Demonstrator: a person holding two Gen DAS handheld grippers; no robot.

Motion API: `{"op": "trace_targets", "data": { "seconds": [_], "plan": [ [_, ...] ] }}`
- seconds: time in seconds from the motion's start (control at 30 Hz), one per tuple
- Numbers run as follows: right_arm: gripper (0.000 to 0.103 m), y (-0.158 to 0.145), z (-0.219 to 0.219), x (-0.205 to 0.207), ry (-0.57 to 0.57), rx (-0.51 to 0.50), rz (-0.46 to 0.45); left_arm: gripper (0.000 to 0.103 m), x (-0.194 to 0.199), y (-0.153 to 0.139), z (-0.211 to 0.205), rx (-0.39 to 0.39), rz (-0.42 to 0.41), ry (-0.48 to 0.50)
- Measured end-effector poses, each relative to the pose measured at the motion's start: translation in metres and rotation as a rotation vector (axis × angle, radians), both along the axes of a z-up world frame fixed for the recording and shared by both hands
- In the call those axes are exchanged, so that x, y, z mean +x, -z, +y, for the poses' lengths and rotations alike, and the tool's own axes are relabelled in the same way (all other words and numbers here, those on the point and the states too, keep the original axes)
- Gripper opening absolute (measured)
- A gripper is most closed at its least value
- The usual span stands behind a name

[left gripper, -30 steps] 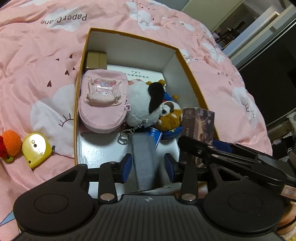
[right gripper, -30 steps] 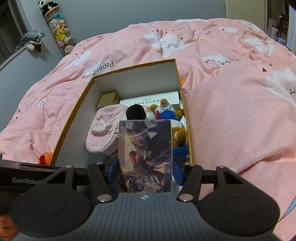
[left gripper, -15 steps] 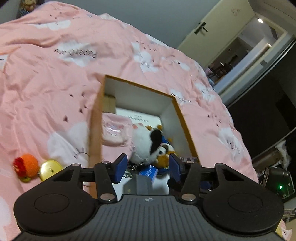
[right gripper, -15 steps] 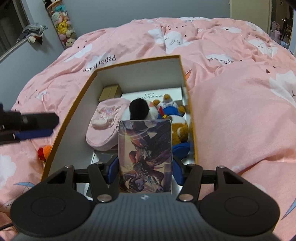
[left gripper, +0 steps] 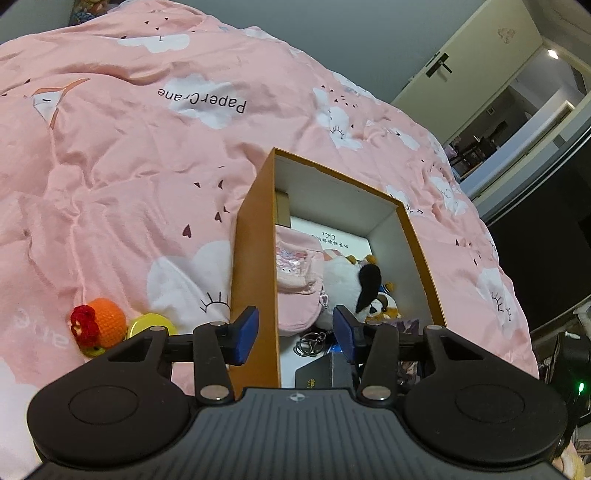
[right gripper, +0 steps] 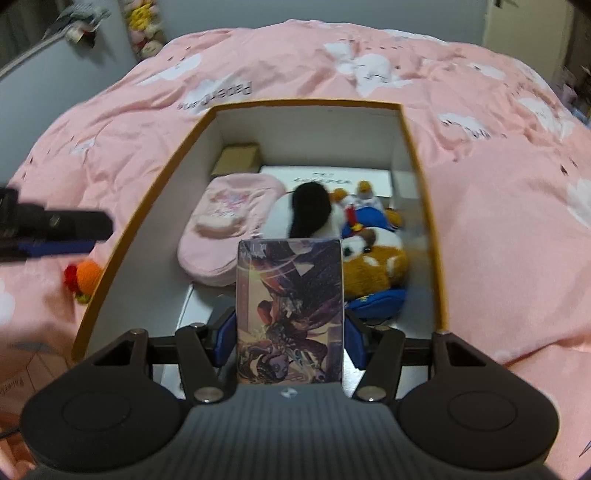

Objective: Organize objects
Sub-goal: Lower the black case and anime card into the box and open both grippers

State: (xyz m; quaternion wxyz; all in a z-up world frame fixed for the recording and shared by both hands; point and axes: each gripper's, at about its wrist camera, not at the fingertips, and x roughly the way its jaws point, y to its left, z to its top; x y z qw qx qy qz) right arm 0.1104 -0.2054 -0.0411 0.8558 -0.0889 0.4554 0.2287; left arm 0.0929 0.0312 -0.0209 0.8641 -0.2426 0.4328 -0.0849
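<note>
An orange-sided box (left gripper: 255, 258) (right gripper: 147, 206) sits open on the pink bed. Inside lie a pink pouch (right gripper: 229, 221) (left gripper: 295, 273), a black-and-white plush (right gripper: 310, 210) (left gripper: 343, 284), a brown plush (right gripper: 373, 266), a blue item (right gripper: 373, 302), a small brown carton (right gripper: 238, 158) and a white card (right gripper: 332, 177). My right gripper (right gripper: 290, 332) is shut on an illustrated card box (right gripper: 290, 310), held over the near end of the box. My left gripper (left gripper: 295, 332) is open and empty, straddling the box's left wall. An orange crochet toy (left gripper: 101, 325) (right gripper: 83, 275) and a yellow tape measure (left gripper: 149, 325) lie on the bed left of the box.
The pink quilt (left gripper: 129, 166) covers the bed all around. A key ring (left gripper: 310, 343) and a dark box (left gripper: 325, 373) lie at the near end of the orange box. A door (left gripper: 454, 85) stands at the far right. Plush toys (right gripper: 146, 26) hang on the far wall.
My left gripper has drawn back out of the box and shifted left, over the left wall. My right gripper has moved closer over the box with the card box still held.
</note>
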Motion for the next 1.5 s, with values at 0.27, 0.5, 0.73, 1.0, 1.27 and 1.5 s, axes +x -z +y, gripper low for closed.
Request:
{"op": "trace_targets", "data": {
  "seconds": [0.27, 0.5, 0.73, 1.0, 1.27, 1.5],
  "plan": [
    [0.06, 0.007, 0.015, 0.004, -0.03, 0.05, 0.087, 0.053, 0.001, 0.008, 0.01, -0.03, 0.02, -0.013],
    [0.06, 0.014, 0.029, 0.007, -0.056, 0.09, 0.151, 0.053, 0.003, 0.012, 0.019, -0.049, 0.029, -0.031],
    [0.06, 0.014, 0.015, 0.019, 0.006, 0.115, 0.212, 0.053, 0.004, 0.014, 0.02, -0.055, 0.035, -0.023],
    [0.06, 0.025, 0.004, 0.041, 0.044, -0.008, 0.328, 0.053, 0.004, 0.014, 0.017, -0.066, 0.036, -0.007],
    [0.06, 0.049, 0.017, 0.051, 0.063, -0.064, 0.424, 0.053, 0.006, 0.016, 0.022, -0.078, 0.038, -0.015],
    [0.061, 0.059, 0.019, 0.055, 0.068, -0.055, 0.466, 0.053, 0.009, 0.02, 0.023, -0.072, 0.051, -0.004]
  ]
}}
